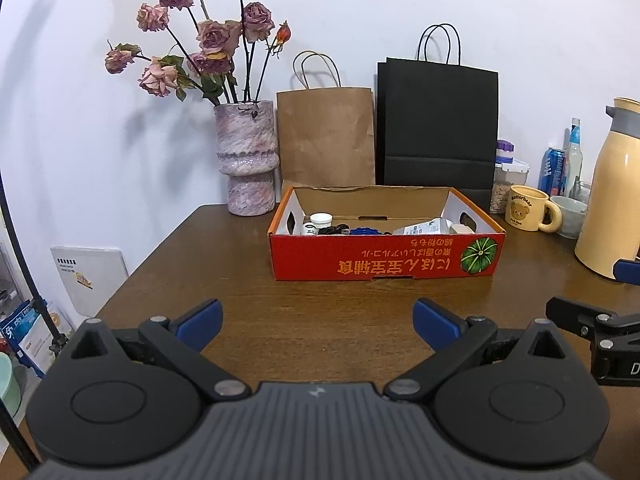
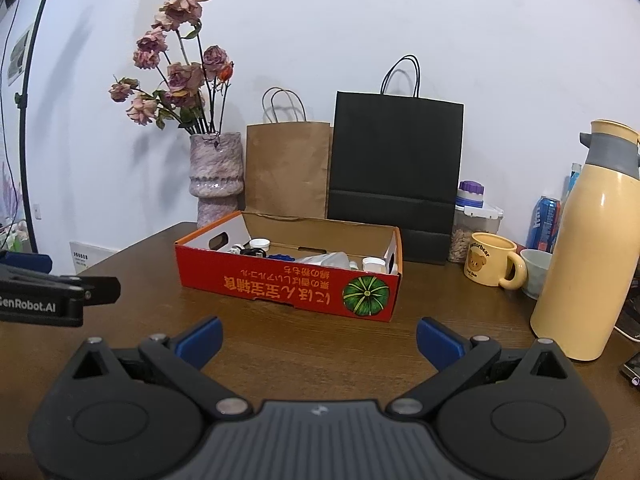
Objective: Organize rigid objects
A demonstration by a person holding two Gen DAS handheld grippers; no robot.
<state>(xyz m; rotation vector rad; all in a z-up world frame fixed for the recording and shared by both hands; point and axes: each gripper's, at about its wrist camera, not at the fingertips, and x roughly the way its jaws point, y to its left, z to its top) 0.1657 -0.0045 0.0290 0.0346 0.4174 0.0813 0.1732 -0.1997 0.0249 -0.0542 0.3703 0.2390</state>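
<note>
The left tool (image 1: pixel 318 322) hangs low over the brown tabletop (image 1: pixel 248 300), with its blue fingers (image 1: pixel 200 322) wide apart and nothing between them. The right tool (image 2: pixel 319 338) is the same: its fingers (image 2: pixel 438 342) stand far apart and hold nothing. The two tools are side by side; each one appears at the edge of the other's view.

In front of both, well apart from the fingers, a red cardboard box (image 1: pixel 384 258) with a pumpkin picture stands on the tabletop. Inside it lie small rigid things: a white bottle cap (image 1: pixel 321 219), a blue round piece (image 1: pixel 364 231), a white packet (image 1: pixel 426 227) and some dark items that are too small to name.

Behind the box, a brown paper bag (image 1: pixel 326 136) and a black paper bag (image 1: pixel 438 128) lean on the wall. A pink vase (image 1: pixel 248 156) with dried roses (image 1: pixel 208 36) stands to the left of them. To the right of the box are a yellow bear mug (image 1: pixel 528 208) and a tall cream thermos jug (image 2: pixel 588 240).
</note>
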